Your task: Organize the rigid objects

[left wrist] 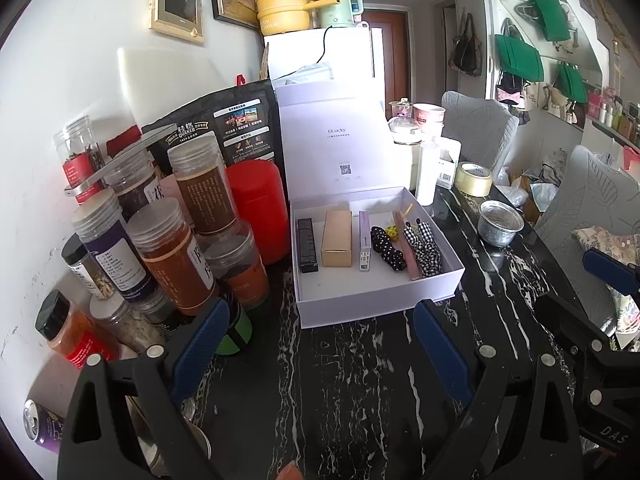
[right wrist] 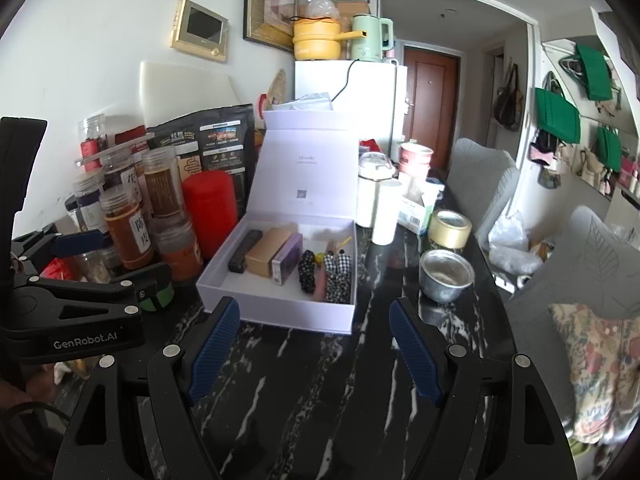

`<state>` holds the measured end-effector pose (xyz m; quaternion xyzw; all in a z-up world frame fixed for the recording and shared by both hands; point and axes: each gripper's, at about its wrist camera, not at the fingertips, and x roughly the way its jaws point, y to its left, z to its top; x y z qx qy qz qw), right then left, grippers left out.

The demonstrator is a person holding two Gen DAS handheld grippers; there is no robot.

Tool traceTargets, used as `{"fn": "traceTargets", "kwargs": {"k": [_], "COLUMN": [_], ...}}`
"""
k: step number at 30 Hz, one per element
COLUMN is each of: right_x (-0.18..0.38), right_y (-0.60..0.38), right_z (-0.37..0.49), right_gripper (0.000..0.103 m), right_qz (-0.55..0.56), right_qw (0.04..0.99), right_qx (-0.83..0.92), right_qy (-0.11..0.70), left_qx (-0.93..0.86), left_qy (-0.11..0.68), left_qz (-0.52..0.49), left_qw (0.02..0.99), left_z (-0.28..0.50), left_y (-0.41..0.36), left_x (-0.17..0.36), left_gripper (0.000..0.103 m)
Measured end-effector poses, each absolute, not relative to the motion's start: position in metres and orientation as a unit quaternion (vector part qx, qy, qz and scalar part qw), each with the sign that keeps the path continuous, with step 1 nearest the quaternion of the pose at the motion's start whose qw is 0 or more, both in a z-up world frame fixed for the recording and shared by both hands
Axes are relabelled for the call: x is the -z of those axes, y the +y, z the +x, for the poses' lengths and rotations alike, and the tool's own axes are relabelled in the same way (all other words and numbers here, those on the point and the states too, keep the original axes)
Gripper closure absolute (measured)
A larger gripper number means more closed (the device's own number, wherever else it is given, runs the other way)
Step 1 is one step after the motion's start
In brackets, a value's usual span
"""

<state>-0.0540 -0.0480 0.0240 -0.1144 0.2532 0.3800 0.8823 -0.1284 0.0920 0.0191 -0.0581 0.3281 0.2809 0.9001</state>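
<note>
Both claws, left (left wrist: 318, 346) and right (right wrist: 314, 346), spread, empty. Box (left wrist: 384, 300) looks filled; shut lid (left wrist: 332, 136) evenly next.

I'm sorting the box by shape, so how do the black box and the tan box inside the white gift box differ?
The black box is slim and dark; the tan box is clearly wider, taller and plain kraft-coloured. The black box lies nearest the left wall of the white gift box, while the tan box lies just to its right, between it and a thin lilac box. Both are long rectangular cartons, lying flat, parallel, pointing front to back.
</note>
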Motion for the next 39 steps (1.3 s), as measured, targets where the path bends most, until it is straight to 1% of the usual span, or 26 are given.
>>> {"fn": "traceTargets", "kwargs": {"k": [39], "right_x": [-0.018], "right_y": [-0.051], "right_z": [-0.057], "right_gripper": [0.025], "right_qz": [-0.124], "right_qw": [0.884], "right_qx": [-0.370], "right_qy": [0.258], "left_qx": [-0.267], "left_qy": [0.347], "left_qz": [-0.065], "left_qw": [0.897], "left_z": [-0.124], "left_y": [0.091], "left_x": [-0.006], "left_gripper": [0.008]}}
